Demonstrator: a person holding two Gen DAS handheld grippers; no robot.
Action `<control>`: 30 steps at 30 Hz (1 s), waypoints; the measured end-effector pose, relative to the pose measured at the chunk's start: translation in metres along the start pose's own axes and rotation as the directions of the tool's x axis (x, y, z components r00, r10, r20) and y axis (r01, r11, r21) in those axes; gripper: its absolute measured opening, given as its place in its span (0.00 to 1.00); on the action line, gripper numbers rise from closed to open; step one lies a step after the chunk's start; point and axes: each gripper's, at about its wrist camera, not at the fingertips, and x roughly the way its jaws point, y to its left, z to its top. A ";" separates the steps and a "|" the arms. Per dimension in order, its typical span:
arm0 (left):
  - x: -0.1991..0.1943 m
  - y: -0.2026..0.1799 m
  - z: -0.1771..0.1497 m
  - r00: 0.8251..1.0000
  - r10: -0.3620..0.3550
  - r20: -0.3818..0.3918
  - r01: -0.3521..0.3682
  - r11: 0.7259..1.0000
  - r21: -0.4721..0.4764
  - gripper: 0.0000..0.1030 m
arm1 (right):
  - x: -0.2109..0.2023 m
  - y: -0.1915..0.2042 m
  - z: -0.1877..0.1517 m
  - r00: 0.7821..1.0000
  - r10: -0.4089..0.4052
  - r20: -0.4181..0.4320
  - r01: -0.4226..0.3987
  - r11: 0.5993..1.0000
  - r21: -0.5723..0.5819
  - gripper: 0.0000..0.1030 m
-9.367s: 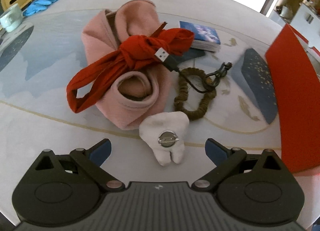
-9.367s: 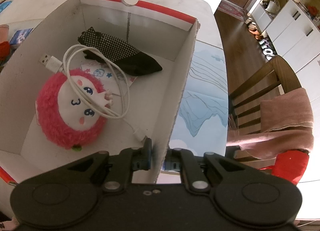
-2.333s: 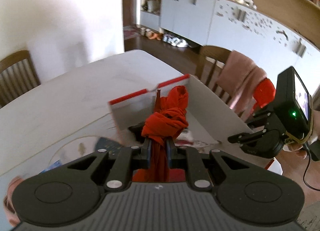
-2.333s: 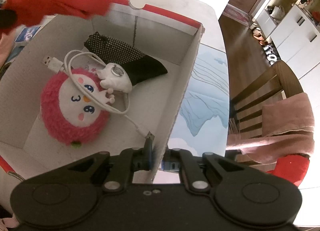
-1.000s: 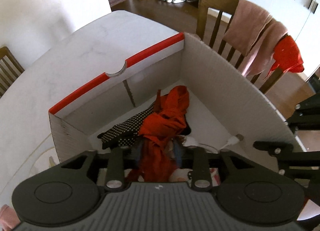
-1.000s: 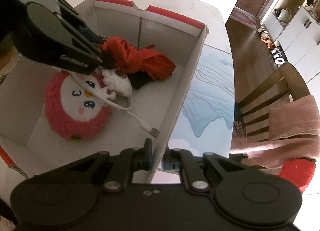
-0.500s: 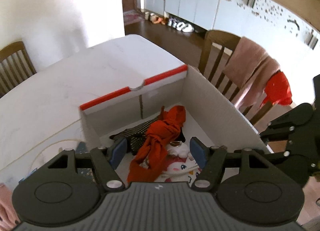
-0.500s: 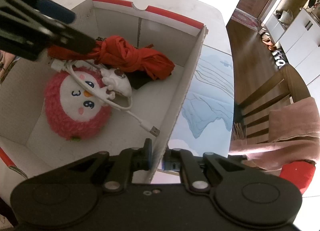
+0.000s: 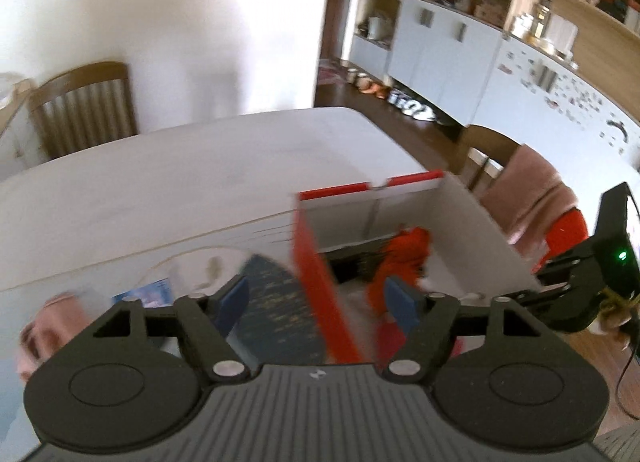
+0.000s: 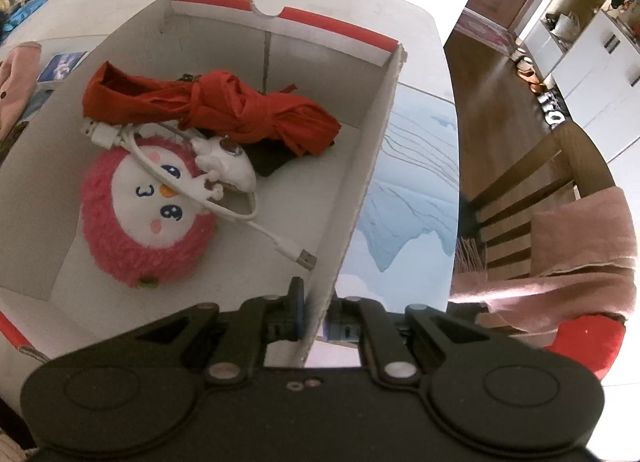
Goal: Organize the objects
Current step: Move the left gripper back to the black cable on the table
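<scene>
The left claw (image 9: 316,302) hangs tilted downward with its jaws spread wide; they have just been opening, and nothing is pinched between the two blue pads (image 9: 234,299). The near red wall of the cardboard box (image 9: 320,294) shows in the gap, but neither pad touches it. The view is blurred.

The right claw (image 10: 318,320) points steeply down, its jaws nearly together and clamped on the box's side wall (image 10: 360,190), one blue pad inside the box and the other outside. In the left wrist view it shows at the far right edge, gripping that same wall.
</scene>
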 end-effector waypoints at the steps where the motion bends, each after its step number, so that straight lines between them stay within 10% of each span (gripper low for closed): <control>1: -0.004 0.008 -0.004 1.000 0.009 0.003 -0.009 1.000 -0.010 0.78 | 0.000 0.001 0.000 1.000 -0.002 0.000 0.002 1.000 0.000 0.06; 13: 0.005 0.080 -0.058 0.993 0.038 -0.114 -0.035 0.999 0.032 0.98 | -0.002 0.008 0.004 0.999 -0.043 -0.025 0.043 0.999 -0.005 0.07; 30: 0.092 0.091 -0.073 0.964 0.070 -0.255 -0.023 0.983 0.184 0.98 | -0.003 0.016 0.005 0.995 -0.083 -0.048 0.083 0.997 -0.001 0.08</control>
